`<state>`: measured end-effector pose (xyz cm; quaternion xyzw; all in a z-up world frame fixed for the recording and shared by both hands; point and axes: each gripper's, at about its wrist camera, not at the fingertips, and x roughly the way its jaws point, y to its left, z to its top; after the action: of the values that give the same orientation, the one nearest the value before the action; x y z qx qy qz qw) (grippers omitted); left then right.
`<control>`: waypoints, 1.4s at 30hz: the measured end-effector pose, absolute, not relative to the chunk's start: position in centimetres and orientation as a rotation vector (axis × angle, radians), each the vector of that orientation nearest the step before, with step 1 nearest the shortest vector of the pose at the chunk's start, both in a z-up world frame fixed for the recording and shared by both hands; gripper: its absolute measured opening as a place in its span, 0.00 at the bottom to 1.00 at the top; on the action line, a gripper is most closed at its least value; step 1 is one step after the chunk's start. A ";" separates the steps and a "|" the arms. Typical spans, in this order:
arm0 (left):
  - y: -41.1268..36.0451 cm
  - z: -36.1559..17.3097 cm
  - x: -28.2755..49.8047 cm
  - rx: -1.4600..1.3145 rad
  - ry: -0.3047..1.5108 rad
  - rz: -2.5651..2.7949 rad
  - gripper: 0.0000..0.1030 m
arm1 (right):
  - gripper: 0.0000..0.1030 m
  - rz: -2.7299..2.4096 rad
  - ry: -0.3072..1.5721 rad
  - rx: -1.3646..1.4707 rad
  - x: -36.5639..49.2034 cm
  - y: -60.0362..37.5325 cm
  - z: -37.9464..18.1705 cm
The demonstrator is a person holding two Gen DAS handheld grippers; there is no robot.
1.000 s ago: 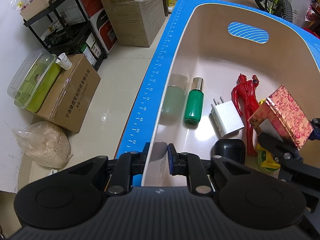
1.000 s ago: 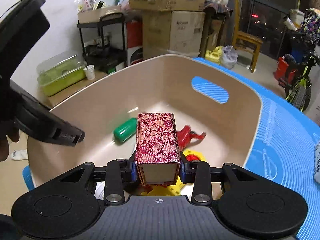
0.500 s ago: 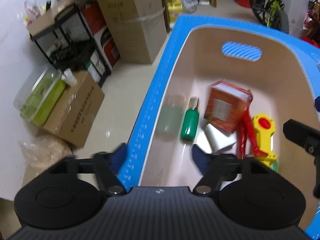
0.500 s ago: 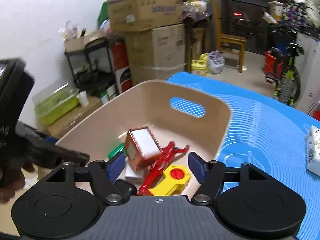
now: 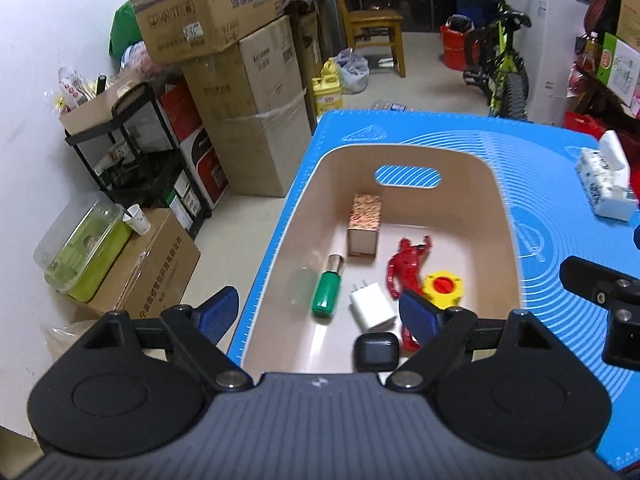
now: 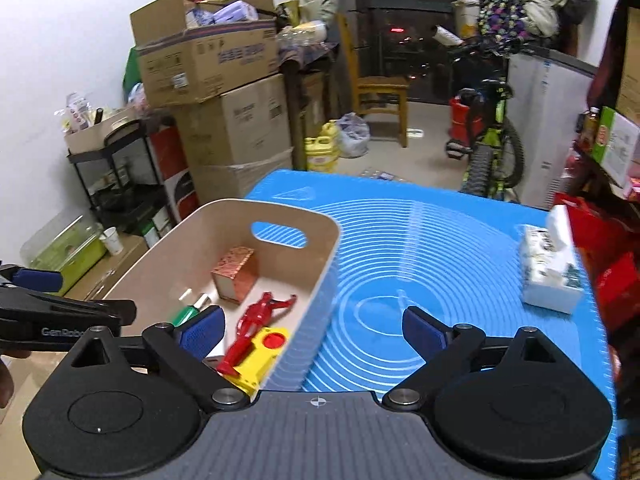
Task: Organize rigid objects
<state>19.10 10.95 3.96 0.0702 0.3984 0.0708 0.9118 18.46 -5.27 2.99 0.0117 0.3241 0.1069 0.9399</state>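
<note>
A beige bin (image 5: 506,216) (image 6: 320,264) stands on the blue mat (image 5: 560,208) (image 6: 420,248). In it lie a red patterned box (image 5: 365,224) (image 6: 236,266), a green bottle (image 5: 328,290), a white charger (image 5: 372,306), a red figure (image 5: 406,266) (image 6: 256,316), a yellow toy (image 5: 442,286) (image 6: 264,350) and a black case (image 5: 376,354). My left gripper (image 5: 318,312) is open and empty above the bin's near edge. My right gripper (image 6: 314,332) is open and empty above the bin's right wall.
A tissue pack (image 5: 606,184) (image 6: 550,264) lies on the mat at the right. Beyond the table's left edge stand cardboard boxes (image 5: 248,136), a black shelf (image 5: 132,152) and a green lidded container (image 5: 86,248). A chair and a bicycle stand farther back.
My right gripper let go of the red patterned box, which now rests in the bin. My left gripper released the bin's edge. Both grippers opened and pulled up and back.
</note>
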 end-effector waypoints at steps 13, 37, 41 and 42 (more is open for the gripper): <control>7.5 7.2 12.3 0.128 0.750 0.107 0.85 | 0.94 0.165 0.625 0.027 10.4 -9.4 6.0; 4.6 3.7 2.6 0.149 0.726 0.070 0.85 | 0.94 0.146 0.646 0.085 -2.1 -13.3 2.6; 4.2 2.5 1.9 0.149 0.732 0.055 0.85 | 0.94 0.136 0.632 0.086 -3.2 -13.6 1.7; 4.1 2.1 1.8 0.145 0.737 0.050 0.85 | 0.94 0.137 0.634 0.083 -3.3 -13.6 1.5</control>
<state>1.80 4.10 2.13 0.0708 0.3599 0.0243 0.9300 -3.29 -13.65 1.45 0.0406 0.3114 0.0673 0.9470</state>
